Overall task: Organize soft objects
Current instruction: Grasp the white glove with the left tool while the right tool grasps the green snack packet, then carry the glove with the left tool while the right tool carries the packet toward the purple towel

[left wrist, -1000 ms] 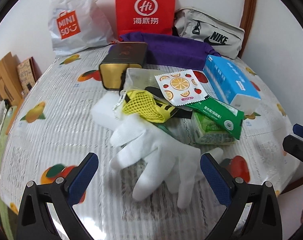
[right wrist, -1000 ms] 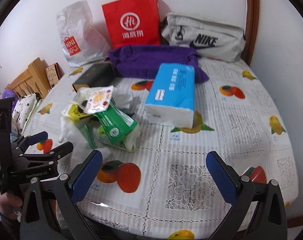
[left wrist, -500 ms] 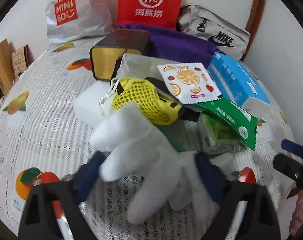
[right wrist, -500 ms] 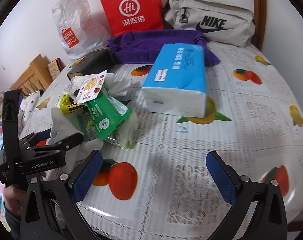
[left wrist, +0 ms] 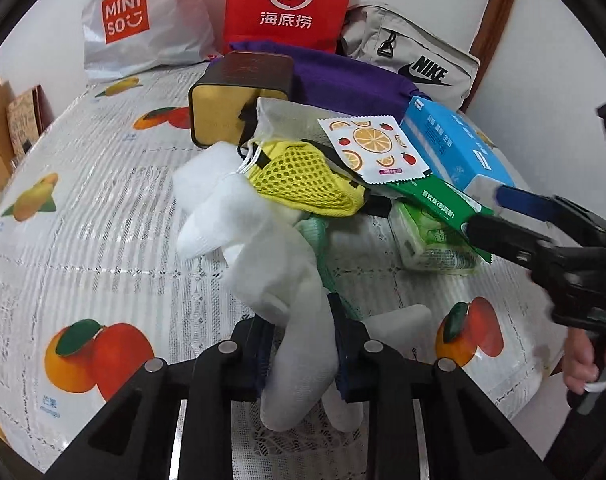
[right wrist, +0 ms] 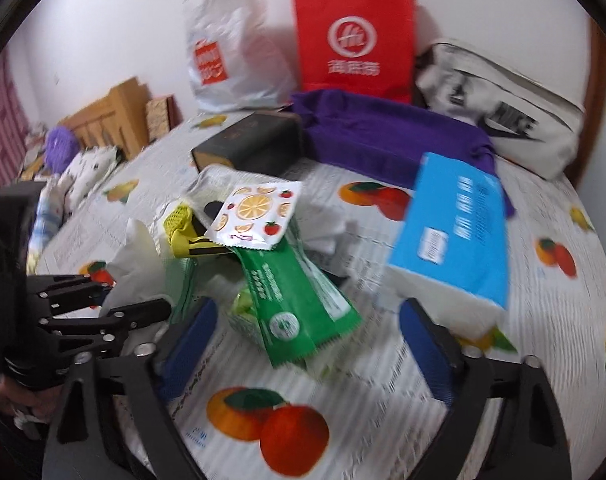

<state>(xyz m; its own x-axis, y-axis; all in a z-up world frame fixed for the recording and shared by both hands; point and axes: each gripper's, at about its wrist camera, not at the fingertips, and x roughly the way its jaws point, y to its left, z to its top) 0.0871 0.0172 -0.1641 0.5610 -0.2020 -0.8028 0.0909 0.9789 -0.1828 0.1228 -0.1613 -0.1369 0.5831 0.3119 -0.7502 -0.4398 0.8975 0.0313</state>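
Note:
A white glove [left wrist: 255,248] lies at the near side of a heap of soft things on the fruit-print tablecloth [left wrist: 83,208]. My left gripper [left wrist: 301,332] is closing, and its blue pads press the glove's cuff between them. Behind the glove lie a yellow mesh pouch [left wrist: 307,180], a fruit-print sachet [left wrist: 375,148] and a green packet [left wrist: 435,204]. In the right wrist view my right gripper [right wrist: 307,340] is closing but still wide. The green packet [right wrist: 299,304] lies between its jaws, untouched by the pads. The left gripper [right wrist: 139,296] shows at the left there.
A blue tissue pack [right wrist: 455,232] lies right of the heap, a black and gold box [left wrist: 239,96] behind it. Along the wall stand a purple towel [left wrist: 351,80], a red paper bag [left wrist: 291,4], a Miniso bag [left wrist: 139,20] and a Nike pouch [left wrist: 415,64].
My left gripper went from wide open to pinching the white glove, which now stands bunched up. My right gripper came forward and left until the green packet lay between its jaws.

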